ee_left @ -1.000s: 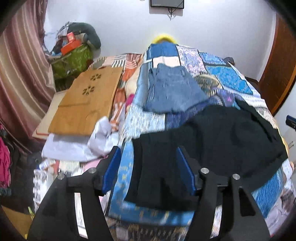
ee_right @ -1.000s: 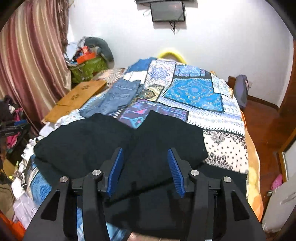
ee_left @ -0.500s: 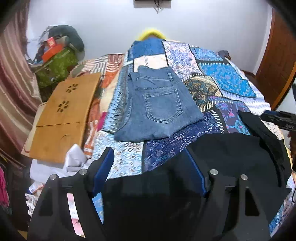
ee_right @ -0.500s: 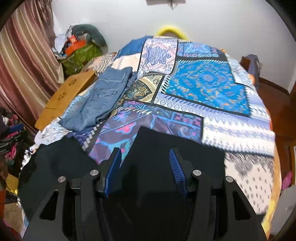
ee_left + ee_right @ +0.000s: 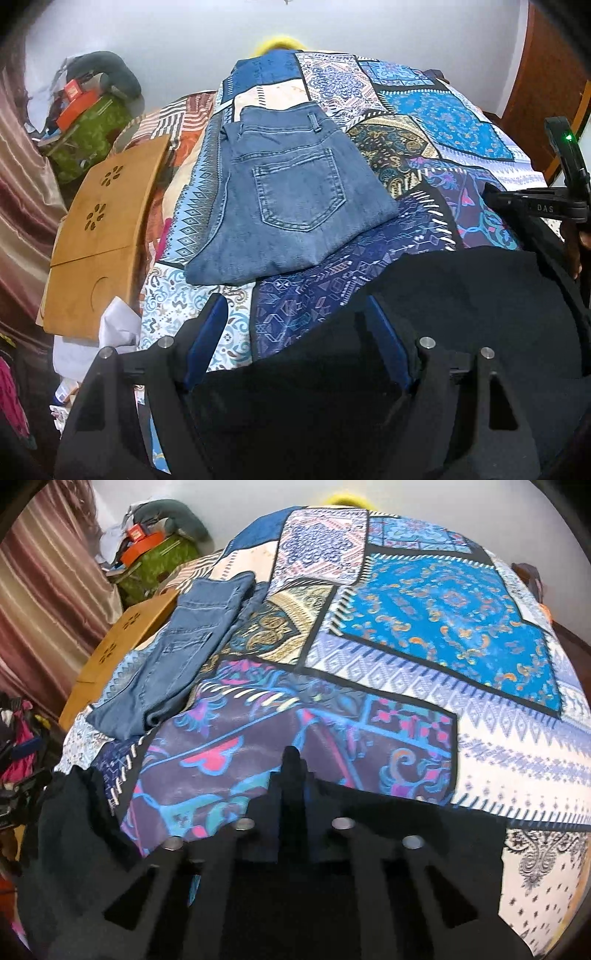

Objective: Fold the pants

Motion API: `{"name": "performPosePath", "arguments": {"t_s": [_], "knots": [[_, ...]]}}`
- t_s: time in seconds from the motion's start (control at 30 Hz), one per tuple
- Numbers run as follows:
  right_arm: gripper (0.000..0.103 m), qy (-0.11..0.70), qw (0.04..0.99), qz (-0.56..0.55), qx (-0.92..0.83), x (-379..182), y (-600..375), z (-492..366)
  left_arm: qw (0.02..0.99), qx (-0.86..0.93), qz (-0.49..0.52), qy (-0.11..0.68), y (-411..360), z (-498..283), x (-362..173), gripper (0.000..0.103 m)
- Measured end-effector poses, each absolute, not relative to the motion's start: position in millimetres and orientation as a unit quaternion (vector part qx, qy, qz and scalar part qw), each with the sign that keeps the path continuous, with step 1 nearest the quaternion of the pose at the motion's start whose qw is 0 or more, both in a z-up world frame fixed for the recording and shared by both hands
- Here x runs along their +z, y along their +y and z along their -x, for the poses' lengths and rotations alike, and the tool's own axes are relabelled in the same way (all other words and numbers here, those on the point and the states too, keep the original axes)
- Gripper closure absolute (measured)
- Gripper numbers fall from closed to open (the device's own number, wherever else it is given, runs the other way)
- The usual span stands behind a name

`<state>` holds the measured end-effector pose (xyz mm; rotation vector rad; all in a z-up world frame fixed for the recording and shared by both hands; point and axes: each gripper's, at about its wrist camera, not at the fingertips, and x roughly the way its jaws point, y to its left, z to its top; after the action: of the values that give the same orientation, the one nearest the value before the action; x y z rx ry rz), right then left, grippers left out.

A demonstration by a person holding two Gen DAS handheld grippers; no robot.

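Observation:
Black pants (image 5: 461, 306) lie across the near end of a patchwork bedspread (image 5: 436, 107). My left gripper (image 5: 295, 339) is open, its blue pads on either side of the pants' near left edge. My right gripper (image 5: 293, 771) is shut with its fingers pressed together over the black pants (image 5: 388, 830); whether cloth is pinched between them I cannot tell. In the left wrist view the right gripper (image 5: 554, 206) stands at the far right over the pants.
Folded blue jeans (image 5: 291, 195) lie on the bedspread beyond the black pants, also in the right wrist view (image 5: 177, 653). A wooden lap table (image 5: 99, 232) and a green bag (image 5: 92, 136) sit left of the bed. A wooden door (image 5: 546, 81) is at right.
Both grippers have moved forward and down toward the pants. The right gripper has closed from open to shut. The left gripper stays open.

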<state>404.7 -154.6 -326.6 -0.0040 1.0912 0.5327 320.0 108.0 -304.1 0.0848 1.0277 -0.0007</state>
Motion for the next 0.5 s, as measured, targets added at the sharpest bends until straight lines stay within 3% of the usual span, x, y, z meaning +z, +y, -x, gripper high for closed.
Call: {"name": "performPosePath", "arguments": {"t_s": [0.3,0.5], "knots": [[0.097,0.428,0.876,-0.022,0.221,-252.2,-206.8,-354.7,0.878,-0.012,-0.049,0.476,84.8,-293.2,-272.6,0.025],[0.097,0.378,0.907,-0.036,0.18,-202.7,-272.1,-308.1,0.888,-0.032,-0.051,0.456,59.0,-268.0,-247.0,0.015]]}}
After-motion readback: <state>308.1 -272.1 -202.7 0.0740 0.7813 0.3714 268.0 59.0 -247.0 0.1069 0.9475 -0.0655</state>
